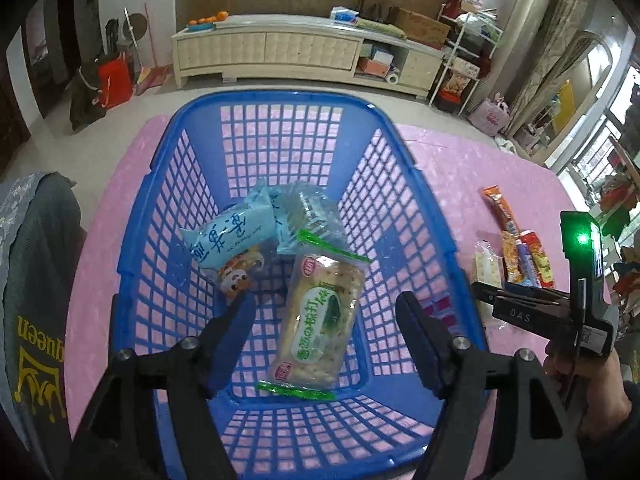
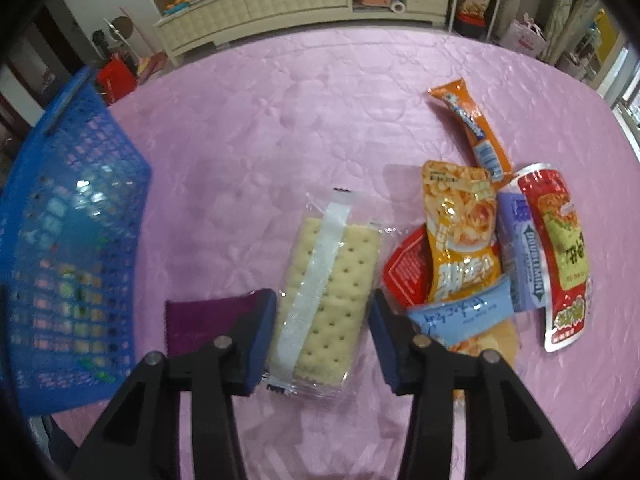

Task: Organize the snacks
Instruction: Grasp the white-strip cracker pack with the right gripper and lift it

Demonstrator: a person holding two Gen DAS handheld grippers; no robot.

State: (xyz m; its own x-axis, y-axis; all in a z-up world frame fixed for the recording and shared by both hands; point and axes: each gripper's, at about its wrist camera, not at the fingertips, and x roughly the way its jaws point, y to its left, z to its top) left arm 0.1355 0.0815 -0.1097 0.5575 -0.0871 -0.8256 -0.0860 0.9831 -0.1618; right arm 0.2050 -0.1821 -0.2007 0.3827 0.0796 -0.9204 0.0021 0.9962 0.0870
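Blue pads of the right gripper [image 2: 322,344] stand either side of the clear-wrapped cracker pack [image 2: 326,300] lying flat on the pink cloth [image 2: 280,120]; the left pad looks at or near the wrapper's edge, the right pad a little off it, so no firm pinch is visible yet. The pack's long axis runs near to far, along the fingers, so the jaws would close across its short width. Just right of it lies the pile of other snacks [image 2: 480,240]; far left stands the basket [image 2: 72,240].

The left gripper [image 1: 324,344] hangs wide open and empty over the basket's inside, above a green-trimmed cracker pack [image 1: 320,320] lying in it beside a pale blue packet [image 1: 228,240]. Only this view shows the basket's contents; only the right view shows the pad gaps.
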